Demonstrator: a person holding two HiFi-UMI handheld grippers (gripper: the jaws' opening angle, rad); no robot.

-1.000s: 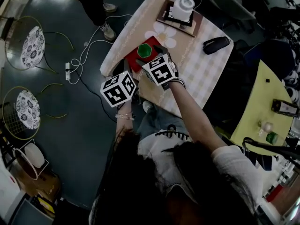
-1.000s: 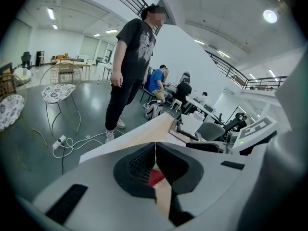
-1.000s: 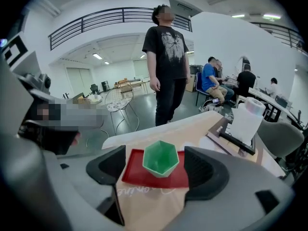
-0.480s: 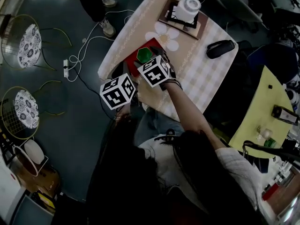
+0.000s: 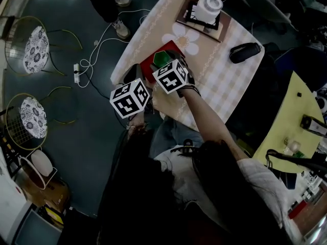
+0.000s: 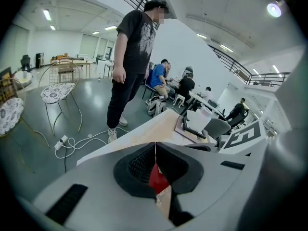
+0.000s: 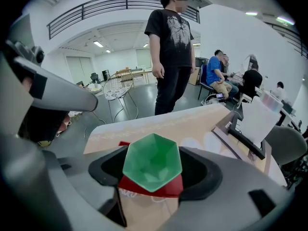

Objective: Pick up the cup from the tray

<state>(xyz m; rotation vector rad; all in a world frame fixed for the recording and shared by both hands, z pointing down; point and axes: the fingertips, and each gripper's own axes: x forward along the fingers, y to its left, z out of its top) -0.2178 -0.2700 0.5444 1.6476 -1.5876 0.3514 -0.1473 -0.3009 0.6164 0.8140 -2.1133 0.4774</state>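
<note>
Claw on the right [image 7: 159,170] closing around green cup [image 7: 152,160], not yet gripping; left claw [image 6: 155,148] pressed together near red tray [image 7: 159,189].

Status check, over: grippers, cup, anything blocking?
Left gripper shut on edge of red tray. Right gripper closing around green cup, not yet gripping. Cup upright on tray. Nothing in the way.

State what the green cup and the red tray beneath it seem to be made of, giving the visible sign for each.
Green cup: probably translucent plastic, possibly glass. Its faceted hexagonal walls let light through and show a soft sheen.
Red tray: opaque, smooth, thin and flat, so likely plastic or lacquered board. The look leaves that open.
</note>
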